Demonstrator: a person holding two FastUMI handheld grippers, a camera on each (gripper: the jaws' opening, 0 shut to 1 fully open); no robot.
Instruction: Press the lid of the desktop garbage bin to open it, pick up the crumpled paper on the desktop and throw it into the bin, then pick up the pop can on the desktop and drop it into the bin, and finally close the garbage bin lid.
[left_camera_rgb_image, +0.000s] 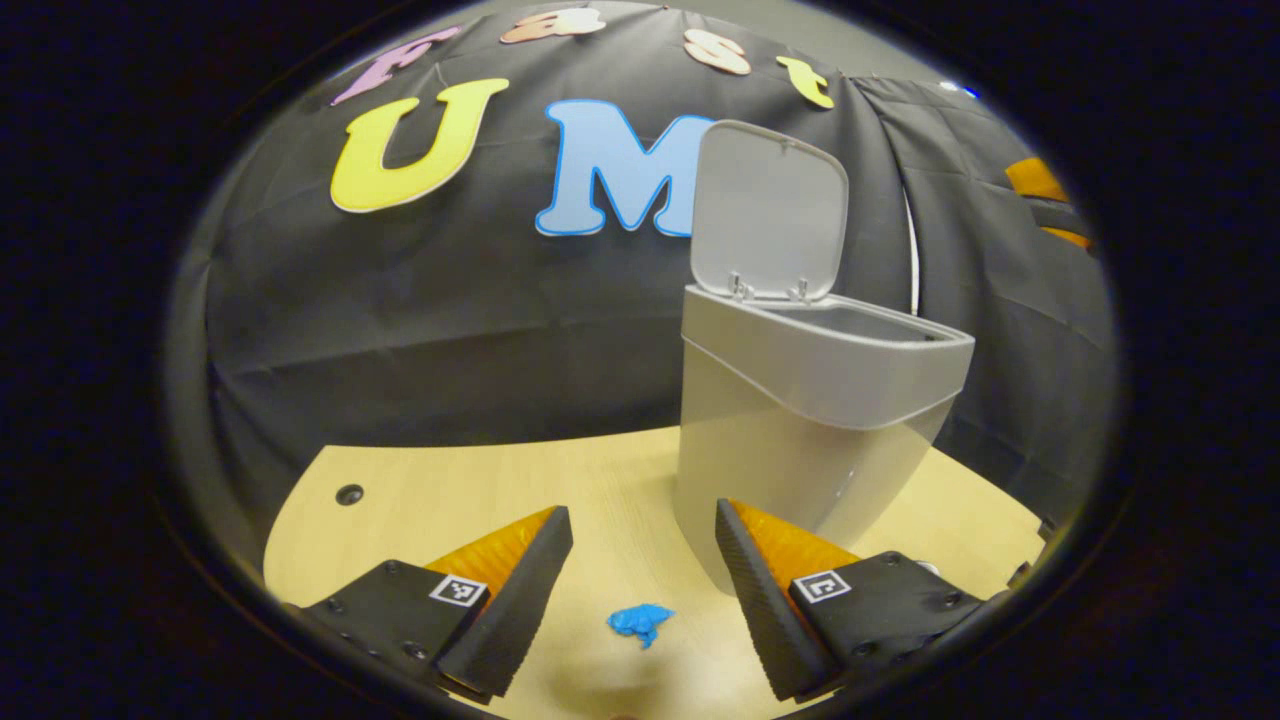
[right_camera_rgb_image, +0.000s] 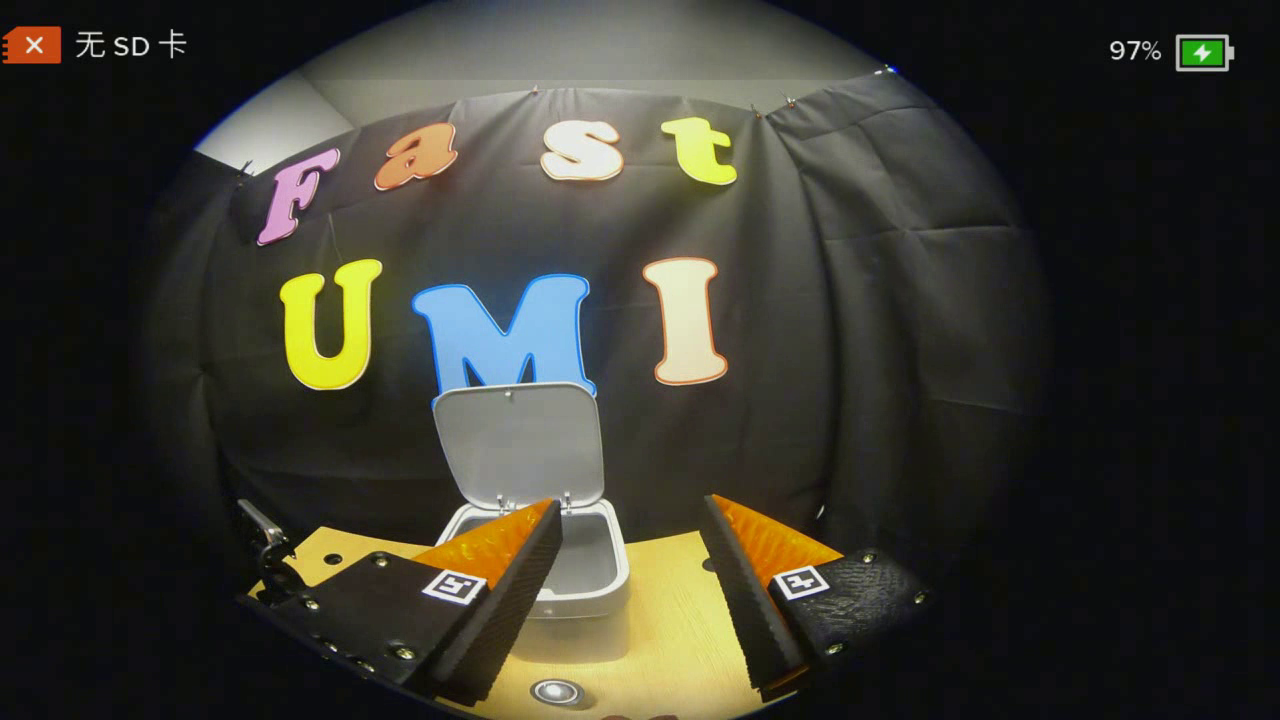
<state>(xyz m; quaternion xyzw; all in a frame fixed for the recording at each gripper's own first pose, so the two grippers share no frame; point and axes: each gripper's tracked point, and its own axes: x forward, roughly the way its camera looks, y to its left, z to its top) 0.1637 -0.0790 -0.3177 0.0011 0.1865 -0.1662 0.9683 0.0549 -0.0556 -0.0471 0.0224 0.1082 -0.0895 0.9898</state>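
The grey desktop bin (left_camera_rgb_image: 800, 440) stands on the wooden table with its lid (left_camera_rgb_image: 768, 210) swung up and the mouth open. In the left gripper view a small blue crumpled paper (left_camera_rgb_image: 640, 625) lies on the table just left of the bin's base, low between my fingers. My left gripper (left_camera_rgb_image: 642, 510) is open above it, its right finger close to the bin's wall. From higher up, the right gripper view shows the open bin (right_camera_rgb_image: 605, 585) and raised lid (right_camera_rgb_image: 520, 440). My right gripper (right_camera_rgb_image: 631, 503) is open and holds nothing. A small round silvery thing (right_camera_rgb_image: 557, 690) sits below it, perhaps the can's top.
The wooden table (left_camera_rgb_image: 420, 490) ends close behind the bin at the black cloth wall. A metal clamp (right_camera_rgb_image: 265, 540) sticks up at the table's left corner. An orange and black object (left_camera_rgb_image: 1040, 195) shows at the far right, too cut off to identify.
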